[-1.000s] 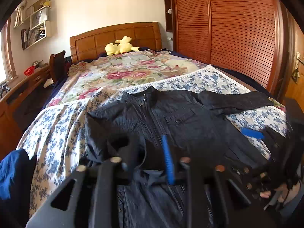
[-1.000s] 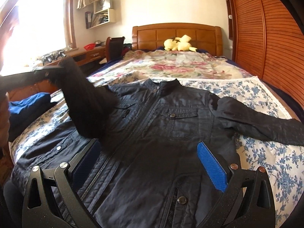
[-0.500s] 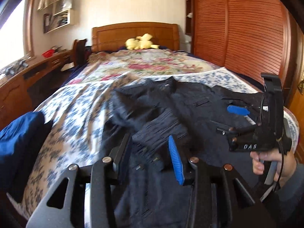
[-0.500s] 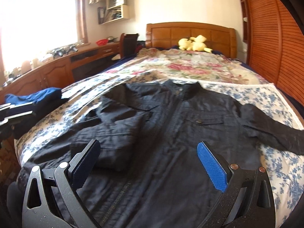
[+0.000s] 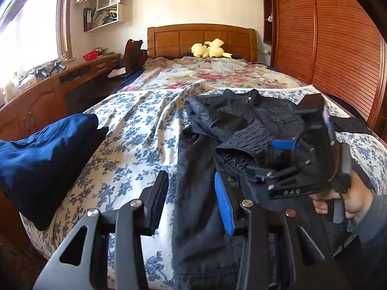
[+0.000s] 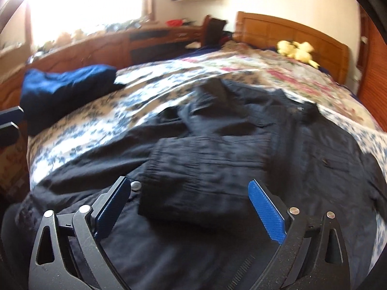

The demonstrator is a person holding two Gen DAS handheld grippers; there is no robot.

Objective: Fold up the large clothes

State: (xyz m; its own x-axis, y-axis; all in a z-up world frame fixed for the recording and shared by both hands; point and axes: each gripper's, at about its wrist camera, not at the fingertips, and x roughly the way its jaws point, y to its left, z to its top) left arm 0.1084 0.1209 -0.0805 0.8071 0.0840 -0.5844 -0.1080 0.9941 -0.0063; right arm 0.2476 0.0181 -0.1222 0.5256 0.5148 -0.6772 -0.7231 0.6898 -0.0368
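1. We see the black jacket (image 5: 244,130) lying front-up on the blue-flowered bedspread (image 5: 135,130), collar toward the headboard at upper centre, long axis running up the frame.
2. Our left gripper (image 5: 191,193) stands part open and empty, straddling the jacket's left side edge, so it is nearer.
3. Our right gripper (image 6: 188,207) gapes wide, empty, over the folded-in sleeve (image 6: 205,169).
4. Bare bedspread lies left; the folded blue garment (image 5: 46,149) sits at the bed's left edge.
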